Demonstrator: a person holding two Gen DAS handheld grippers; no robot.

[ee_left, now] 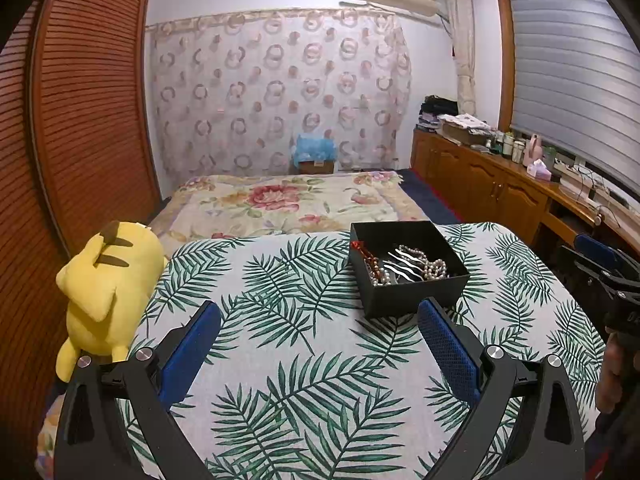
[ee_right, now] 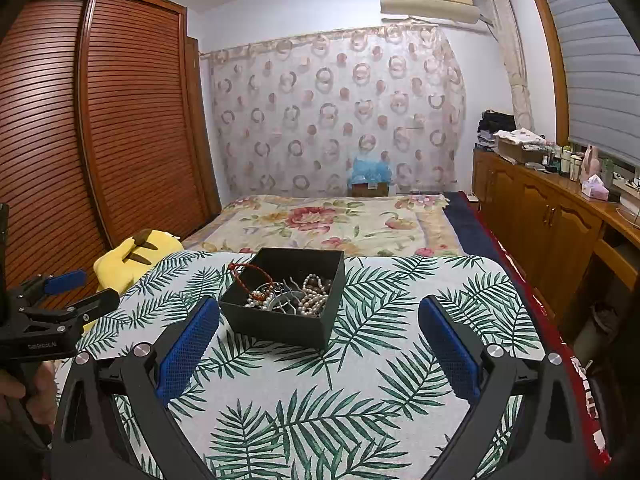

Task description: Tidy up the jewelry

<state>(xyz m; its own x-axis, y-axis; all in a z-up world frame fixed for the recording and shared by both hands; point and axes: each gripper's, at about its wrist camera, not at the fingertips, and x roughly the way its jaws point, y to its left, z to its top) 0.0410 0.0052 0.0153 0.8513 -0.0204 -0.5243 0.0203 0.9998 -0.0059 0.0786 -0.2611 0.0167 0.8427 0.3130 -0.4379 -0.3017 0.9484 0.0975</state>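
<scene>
A black open box (ee_left: 416, 298) stands on the leaf-print cloth (ee_left: 304, 344). It holds pearl strands (ee_left: 434, 266), a silver wavy hair comb (ee_left: 404, 266) and a red cord bracelet (ee_left: 362, 252). My left gripper (ee_left: 320, 312) is open and empty, just short of the box, which sits by its right finger. In the right wrist view the box (ee_right: 280, 328) lies ahead and slightly left, with pearls (ee_right: 312, 294) and the red bracelet (ee_right: 250, 276) inside. My right gripper (ee_right: 320, 312) is open and empty above the cloth (ee_right: 360, 380).
A yellow plush toy (ee_left: 104, 280) lies at the cloth's left edge. A floral bedspread (ee_left: 288, 204) stretches behind. A slatted wooden wardrobe (ee_left: 80, 120) stands left. Wooden cabinets (ee_left: 500, 188) with clutter run along the right. The other gripper shows at the right edge (ee_left: 608, 276).
</scene>
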